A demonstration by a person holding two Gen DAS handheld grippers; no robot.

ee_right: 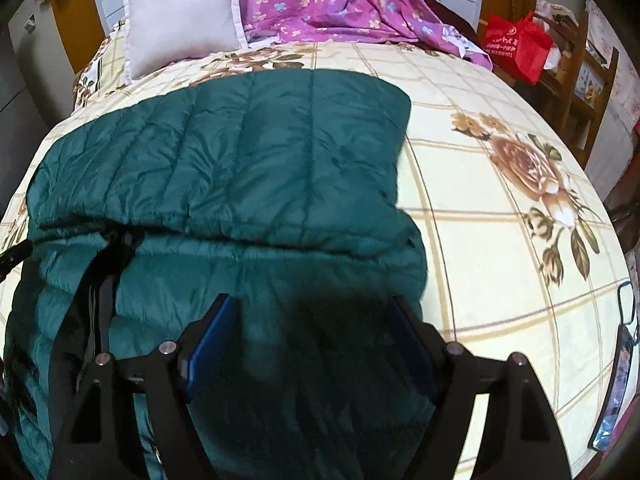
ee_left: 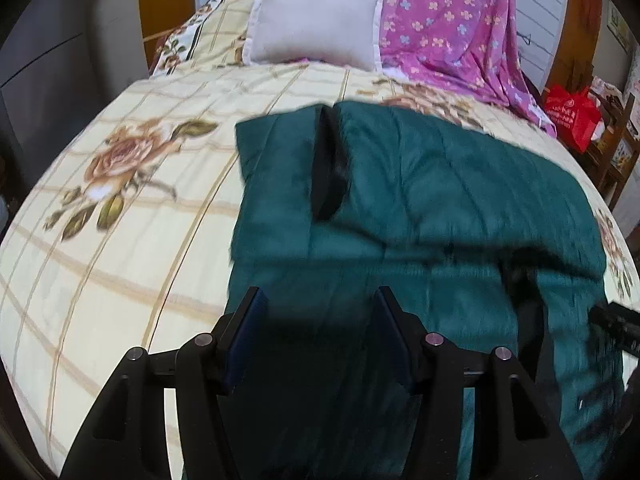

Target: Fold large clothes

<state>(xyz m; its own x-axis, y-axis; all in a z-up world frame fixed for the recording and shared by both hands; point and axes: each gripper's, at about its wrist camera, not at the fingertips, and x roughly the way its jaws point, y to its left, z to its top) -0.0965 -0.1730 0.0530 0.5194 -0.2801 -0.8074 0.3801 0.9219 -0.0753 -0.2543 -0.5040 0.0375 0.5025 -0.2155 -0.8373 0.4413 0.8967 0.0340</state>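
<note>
A floral bedspread covered the bed; the green quilted jacket lay partly folded near its middle. Both the left gripper and right gripper hovered spread, empty, probably lining up the next fold.

My left gripper hangs open over the green quilted jacket spread on the floral bedspread, a white pillow beyond.
</note>
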